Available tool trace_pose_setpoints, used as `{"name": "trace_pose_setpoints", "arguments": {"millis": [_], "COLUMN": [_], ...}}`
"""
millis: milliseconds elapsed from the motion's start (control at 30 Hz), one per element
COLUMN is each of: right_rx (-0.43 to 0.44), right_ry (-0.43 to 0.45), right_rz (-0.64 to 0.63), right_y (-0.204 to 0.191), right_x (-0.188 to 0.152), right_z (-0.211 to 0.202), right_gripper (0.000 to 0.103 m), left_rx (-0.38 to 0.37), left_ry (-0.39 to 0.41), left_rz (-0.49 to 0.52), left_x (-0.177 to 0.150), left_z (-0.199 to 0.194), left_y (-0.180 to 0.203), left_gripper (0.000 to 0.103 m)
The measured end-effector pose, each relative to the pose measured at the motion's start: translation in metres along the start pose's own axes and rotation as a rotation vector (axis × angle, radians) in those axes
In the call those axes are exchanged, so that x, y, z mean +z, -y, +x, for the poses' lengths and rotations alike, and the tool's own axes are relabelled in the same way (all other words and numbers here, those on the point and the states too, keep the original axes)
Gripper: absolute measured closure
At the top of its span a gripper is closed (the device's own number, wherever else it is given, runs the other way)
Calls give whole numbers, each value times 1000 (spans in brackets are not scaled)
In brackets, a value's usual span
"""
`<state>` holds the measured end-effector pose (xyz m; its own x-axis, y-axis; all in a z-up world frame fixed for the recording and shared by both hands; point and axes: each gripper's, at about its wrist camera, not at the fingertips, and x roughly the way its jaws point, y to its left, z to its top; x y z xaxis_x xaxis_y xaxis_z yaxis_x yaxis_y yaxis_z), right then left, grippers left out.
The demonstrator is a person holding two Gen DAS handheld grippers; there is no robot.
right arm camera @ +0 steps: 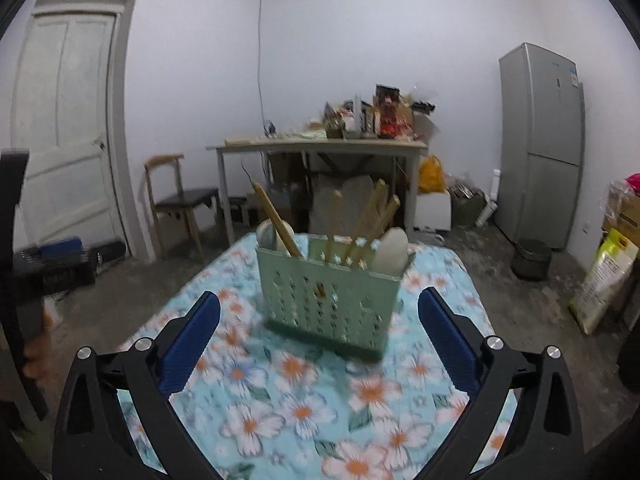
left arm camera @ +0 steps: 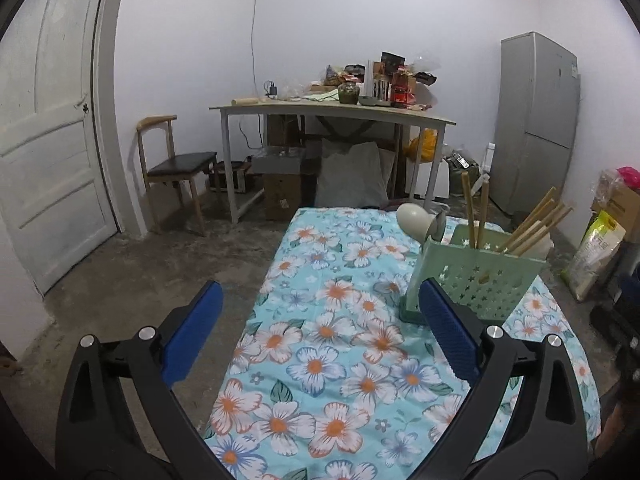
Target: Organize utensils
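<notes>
A green perforated utensil holder (left arm camera: 482, 276) stands upright on the floral tablecloth (left arm camera: 340, 360). Several wooden chopsticks (left arm camera: 532, 224) and a white spoon (left arm camera: 416, 220) stick out of it. My left gripper (left arm camera: 322, 308) is open and empty, its right finger just in front of the holder's left corner. In the right wrist view the holder (right arm camera: 332, 296) stands straight ahead with chopsticks (right arm camera: 372, 216) and two white spoons (right arm camera: 392, 250) in it. My right gripper (right arm camera: 320, 312) is open and empty, a little short of the holder.
A cluttered desk (left arm camera: 332, 112) stands by the far wall, a chair (left arm camera: 176, 164) to its left and a grey fridge (left arm camera: 536, 120) at the right. A white door (left arm camera: 48, 128) is at the left. Bags and boxes (left arm camera: 596, 248) line the right wall.
</notes>
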<state>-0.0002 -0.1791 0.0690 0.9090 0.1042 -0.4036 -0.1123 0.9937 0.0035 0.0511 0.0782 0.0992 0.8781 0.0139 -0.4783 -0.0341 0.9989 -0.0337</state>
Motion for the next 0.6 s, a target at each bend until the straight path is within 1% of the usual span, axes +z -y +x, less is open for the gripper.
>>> {"name": "trace_pose_setpoints", "arguments": {"millis": [33, 167, 267, 333, 433, 533, 600], "right_rx": [-21, -57, -89, -103, -144, -186, -209], "right_ry": [-17, -67, -127, -158, -190, -208, -217], "right_rz": [-5, 8, 71, 112, 151, 152, 147], "right_y": [0, 3, 14, 20, 27, 29, 29], "right_x": [0, 4, 3, 0, -2, -4, -6], "right_z": [2, 13, 26, 31, 36, 36, 35], "right_gripper": [7, 6, 6, 6, 6, 6, 6], "left_rx": [13, 80, 118, 120, 94, 86, 72], "left_ry": [2, 3, -18, -43, -88, -105, -111], "left_rz": [1, 14, 18, 17, -9, -20, -8], "left_x": [2, 8, 10, 11, 12, 10, 10], "left_z": [0, -1, 0, 2, 6, 7, 7], "left_y": [2, 14, 20, 22, 22, 23, 26], "left_gripper": [8, 8, 8, 8, 8, 8, 8]}}
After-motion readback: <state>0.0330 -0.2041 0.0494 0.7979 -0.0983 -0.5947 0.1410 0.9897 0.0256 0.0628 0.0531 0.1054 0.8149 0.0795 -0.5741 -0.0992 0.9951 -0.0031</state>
